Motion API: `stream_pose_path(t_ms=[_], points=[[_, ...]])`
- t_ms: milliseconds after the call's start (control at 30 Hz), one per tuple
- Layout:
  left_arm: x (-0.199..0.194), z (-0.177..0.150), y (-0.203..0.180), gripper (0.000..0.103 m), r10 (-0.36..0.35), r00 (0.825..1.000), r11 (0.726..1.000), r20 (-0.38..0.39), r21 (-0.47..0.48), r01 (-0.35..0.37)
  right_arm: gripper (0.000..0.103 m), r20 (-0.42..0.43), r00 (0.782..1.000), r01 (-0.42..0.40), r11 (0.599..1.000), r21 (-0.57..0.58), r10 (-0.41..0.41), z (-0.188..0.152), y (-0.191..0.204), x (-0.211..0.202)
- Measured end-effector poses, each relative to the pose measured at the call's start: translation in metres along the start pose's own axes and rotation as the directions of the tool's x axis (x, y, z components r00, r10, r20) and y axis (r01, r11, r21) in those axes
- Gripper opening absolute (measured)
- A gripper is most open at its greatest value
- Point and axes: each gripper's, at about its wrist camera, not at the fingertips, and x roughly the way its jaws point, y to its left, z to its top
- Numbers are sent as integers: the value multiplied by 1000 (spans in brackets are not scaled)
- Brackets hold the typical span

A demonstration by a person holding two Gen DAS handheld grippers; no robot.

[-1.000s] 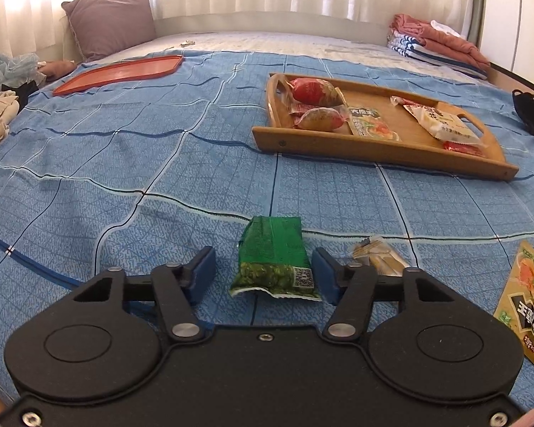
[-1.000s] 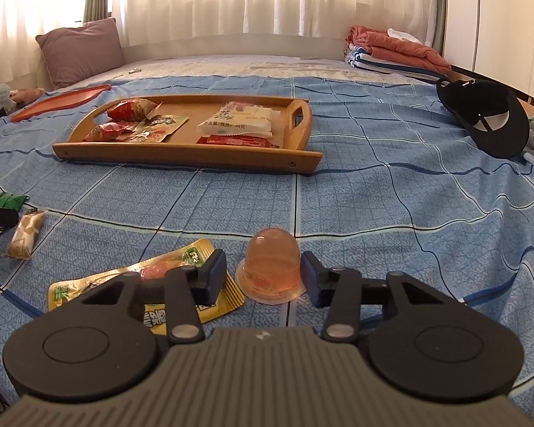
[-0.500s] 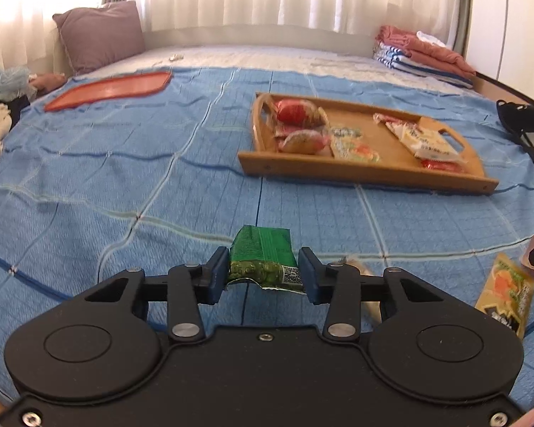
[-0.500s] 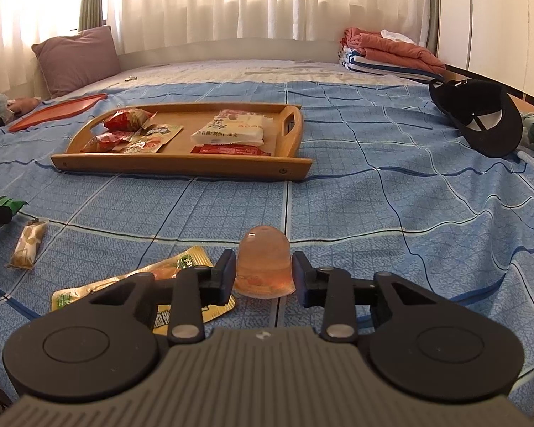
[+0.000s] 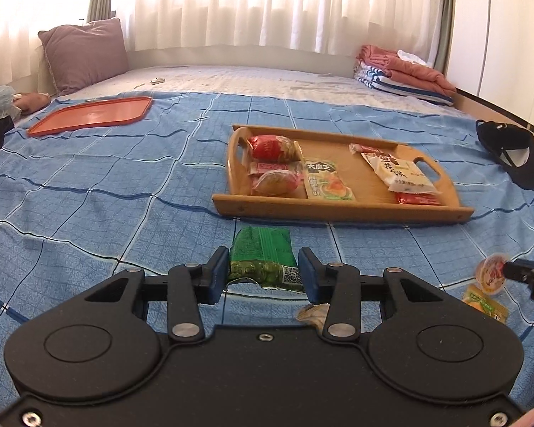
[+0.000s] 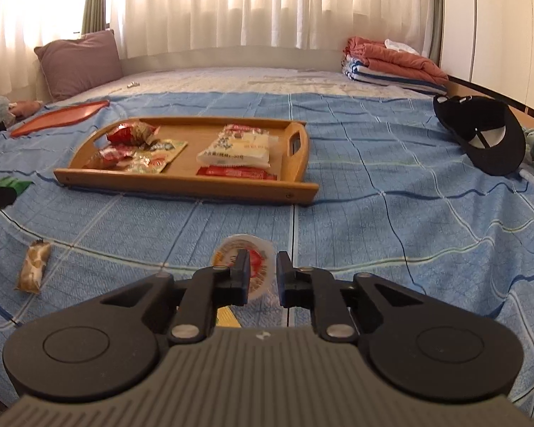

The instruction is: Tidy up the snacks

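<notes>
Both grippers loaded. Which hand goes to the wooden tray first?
Probably left. The left gripper grips the green packet just short of the wooden tray; the right gripper, holding the jelly cup, has more bedspread to cross.

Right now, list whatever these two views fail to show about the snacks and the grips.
- Left wrist view: the beige snack wrapper is mostly hidden behind the left gripper.
- Right wrist view: the yellow flat packet is almost wholly covered by the right gripper, and the round jelly cup's body is hidden by its lid.
- Both views: print on the wooden tray packets is too small.
</notes>
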Motion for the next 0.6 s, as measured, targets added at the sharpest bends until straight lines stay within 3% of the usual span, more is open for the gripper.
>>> stream_pose_path(t_ms=[33,100,200,333,500,567,600], points=[[0,-1,0,40,-1,1000,1000,-3,4,1,43,-8,1000,4,1000,5,-4,-2,-1,2],[2,-4,-1,40,-2,1000,1000,-14,8,2,47,-13,1000,-8,1000,23,8,-5,-3,4],[4,-7,0,40,-1,1000,1000,-27,5,1,66,-10,999,-49,998,41,50,-6,-4,6],[7,-9,1,40,3,999,1000,-33,1,-3,71,-16,999,-52,999,18,52,-4,4,12],[8,-9,1,40,3,999,1000,-35,4,-2,70,-40,999,-28,999,23,29,-1,10,26],[8,-10,0,40,3,999,1000,-33,9,-3,49,-48,998,-26,999,37,27,-2,9,28],[9,-11,0,40,4,999,1000,-32,12,-4,50,-49,998,-23,999,39,25,-3,9,27]])
